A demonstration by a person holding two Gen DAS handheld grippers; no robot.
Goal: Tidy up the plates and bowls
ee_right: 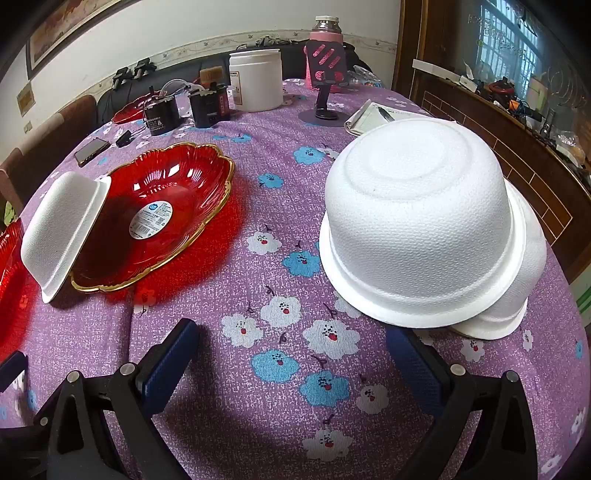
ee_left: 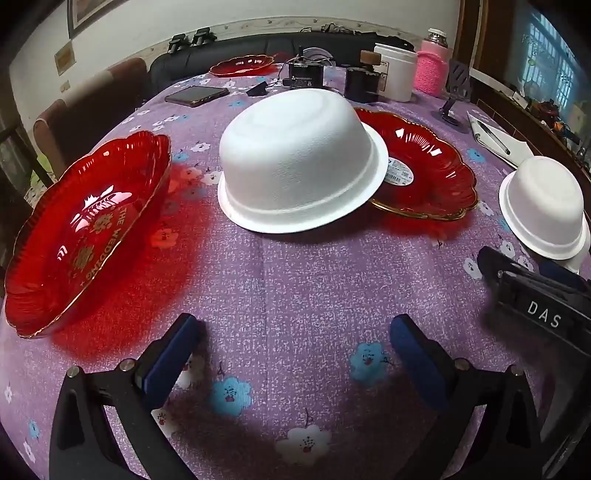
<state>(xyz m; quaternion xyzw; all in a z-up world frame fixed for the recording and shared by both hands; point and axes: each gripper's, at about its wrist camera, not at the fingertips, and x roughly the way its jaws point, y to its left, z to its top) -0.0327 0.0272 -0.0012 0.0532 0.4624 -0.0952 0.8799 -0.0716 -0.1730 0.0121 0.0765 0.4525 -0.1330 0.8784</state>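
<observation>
Left hand-held gripper (ee_left: 295,347): jaws spread wide, nothing between the pads, held over bare purple floral cloth on the counter (ee_left: 314,280). Right hand-held gripper (ee_right: 291,350): also spread wide, nothing gripped; its right pad is seen just at the rim of the nearest foam bowl, contact cannot be told.

Task items as seen:
- Upturned white foam bowl (ee_left: 299,158) at the counter's middle, tilted, one edge propped on a gold-rimmed red plate (ee_left: 432,173) with a round label at its centre.
- Second red plate (ee_left: 85,229), gold lettering inside, at the left in the left wrist view, apart from that bowl.
- Third red plate (ee_left: 242,65) at the far end, near a phone (ee_left: 197,95).
- Upturned foam bowl (ee_right: 421,225) on the right, resting partly over another foam bowl (ee_right: 517,295) behind it.

White jar (ee_right: 255,79) and pink-sleeved bottle (ee_right: 327,35) are seen at the far edge.
</observation>
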